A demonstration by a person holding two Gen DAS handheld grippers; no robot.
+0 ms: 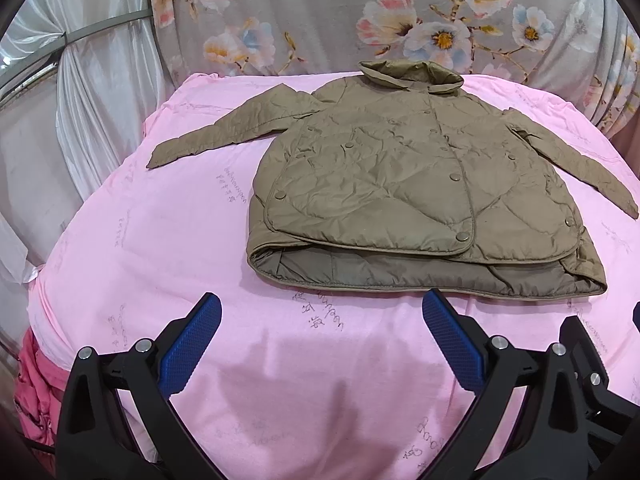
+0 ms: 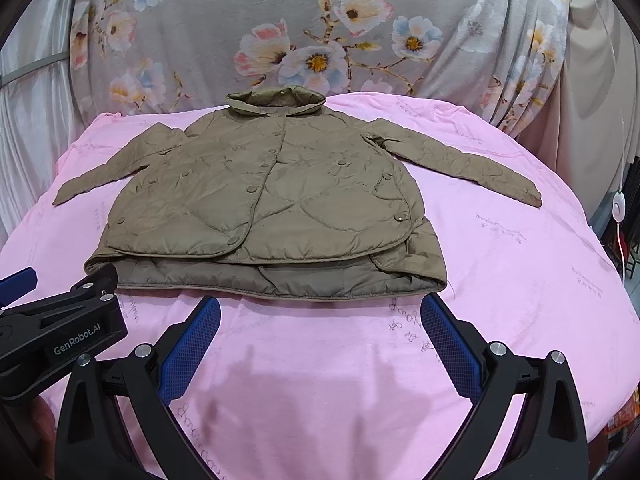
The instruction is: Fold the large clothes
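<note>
My left gripper (image 1: 322, 312) and right gripper (image 2: 320, 314) are both spread wide, holding nothing. The jacket (image 2: 272, 204) lies flat, sleeves out; all folding is left, I think.

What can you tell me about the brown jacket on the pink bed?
The jacket is olive-brown, puffy and quilted, made of a slightly shiny fabric. It lies flat, front up, snapped shut with round snaps, collar at the far end, both sleeves spread out sideways. Its near hem gapes a little, showing the lining. It rests only on the pink sheet. The left gripper and right gripper are open, short of the hem, touching nothing.
</note>
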